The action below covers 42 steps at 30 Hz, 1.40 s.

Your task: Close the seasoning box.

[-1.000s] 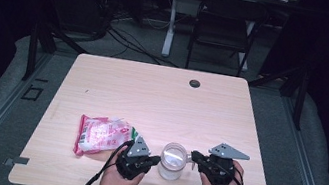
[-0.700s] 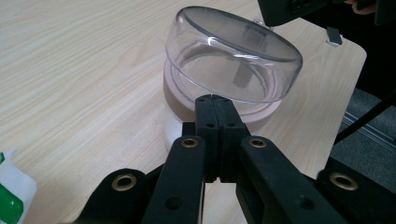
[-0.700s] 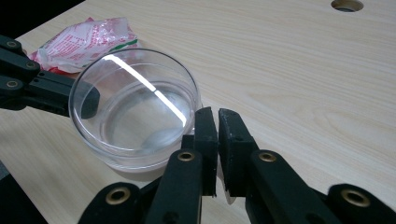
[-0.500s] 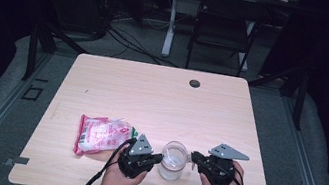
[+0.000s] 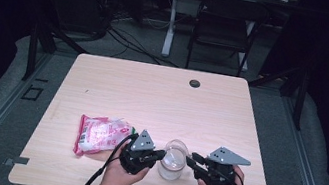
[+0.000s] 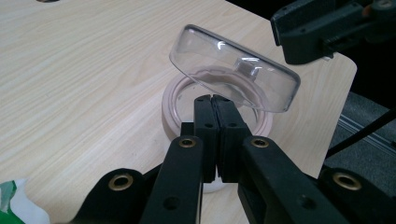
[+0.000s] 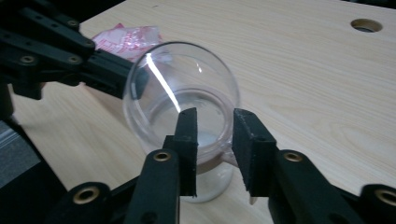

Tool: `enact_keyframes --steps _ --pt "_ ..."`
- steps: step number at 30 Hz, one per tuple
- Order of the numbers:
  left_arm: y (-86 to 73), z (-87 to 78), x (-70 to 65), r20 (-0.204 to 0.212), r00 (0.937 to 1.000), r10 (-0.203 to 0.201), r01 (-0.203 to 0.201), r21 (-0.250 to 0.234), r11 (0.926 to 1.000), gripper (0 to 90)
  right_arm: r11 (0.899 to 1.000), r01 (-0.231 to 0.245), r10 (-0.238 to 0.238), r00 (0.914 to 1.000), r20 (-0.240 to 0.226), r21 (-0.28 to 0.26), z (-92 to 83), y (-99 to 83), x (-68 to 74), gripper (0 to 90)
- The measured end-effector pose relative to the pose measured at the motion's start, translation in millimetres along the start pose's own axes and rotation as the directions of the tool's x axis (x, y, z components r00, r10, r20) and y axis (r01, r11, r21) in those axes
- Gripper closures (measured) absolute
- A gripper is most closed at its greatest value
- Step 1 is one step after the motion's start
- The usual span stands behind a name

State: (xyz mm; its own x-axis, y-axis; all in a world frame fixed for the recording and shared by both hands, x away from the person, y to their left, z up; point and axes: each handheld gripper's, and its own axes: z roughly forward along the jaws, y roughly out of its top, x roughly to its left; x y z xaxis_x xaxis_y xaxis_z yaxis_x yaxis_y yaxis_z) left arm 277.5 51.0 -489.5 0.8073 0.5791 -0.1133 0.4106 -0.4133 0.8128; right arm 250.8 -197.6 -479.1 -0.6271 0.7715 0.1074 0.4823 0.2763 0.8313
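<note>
A clear glass jar (image 5: 170,168) with a pinkish seal ring (image 6: 172,109) stands near the table's front edge. Its domed clear lid (image 6: 233,65) is tilted up over the mouth. My left gripper (image 6: 215,98) comes in from the jar's left, shut, its tips pinching the lid's near edge. In the high view, the left gripper (image 5: 161,155) sits just left of the jar. My right gripper (image 7: 215,122) is open, one jaw either side of the jar's near rim (image 7: 210,149), not closed on it. From above, the right gripper (image 5: 192,160) sits just right of the jar.
A pink and white plastic bag (image 5: 100,135) lies flat to the left of my left hand. A round cable hole (image 5: 195,83) is in the table's far edge. A black chair (image 5: 224,26) stands beyond the table. The front edge is close under both hands.
</note>
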Motion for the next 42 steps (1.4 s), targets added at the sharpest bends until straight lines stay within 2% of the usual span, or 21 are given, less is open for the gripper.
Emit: enact_keyframes --steps 12,15,17,24,30,35,42 --pt "16.6 -2.0 -4.6 -0.007 0.9997 0.025 -0.025 -0.007 0.9997 83.6 0.999 0.046 -0.046 0.9983 -0.035 -0.005 -2.0 2.3 12.1 48.1" --pt "19.6 -1.5 -5.9 -0.004 0.9996 0.026 -0.026 -0.018 0.9995 81.8 0.998 0.068 -0.067 0.9974 -0.027 0.009 0.1 1.7 15.1 46.4" --pt "21.5 -1.5 -6.9 -0.003 0.9996 0.029 -0.029 -0.019 0.9994 80.4 0.997 0.078 -0.078 0.9969 -0.015 -0.003 1.6 1.0 16.0 45.3" --pt "25.3 -0.9 -9.1 0.001 0.9996 0.03 -0.03 -0.029 0.9991 74.5 0.997 0.081 -0.081 0.9967 -0.004 -0.002 2.8 1.0 16.7 45.3" --pt "24.2 -0.1 -9.5 -0.015 0.999 0.041 -0.042 -0.035 0.9985 68.0 0.996 0.086 -0.086 0.9963 0.008 -0.002 1.9 0.4 16.8 49.8" --pt "19.8 2.4 -5.7 -0.038 0.9989 0.03 -0.031 -0.026 0.9992 63.0 0.996 0.091 -0.091 0.9958 0.013 -0.007 1.2 0.2 17.1 50.7" --pt "12.6 7.5 2.0 -0.06 0.9982 0.01 -0.011 -0.007 0.9999 61.1 0.996 0.084 -0.084 0.9964 0.005 -0.009 0.4 -0.1 15.8 51.3"
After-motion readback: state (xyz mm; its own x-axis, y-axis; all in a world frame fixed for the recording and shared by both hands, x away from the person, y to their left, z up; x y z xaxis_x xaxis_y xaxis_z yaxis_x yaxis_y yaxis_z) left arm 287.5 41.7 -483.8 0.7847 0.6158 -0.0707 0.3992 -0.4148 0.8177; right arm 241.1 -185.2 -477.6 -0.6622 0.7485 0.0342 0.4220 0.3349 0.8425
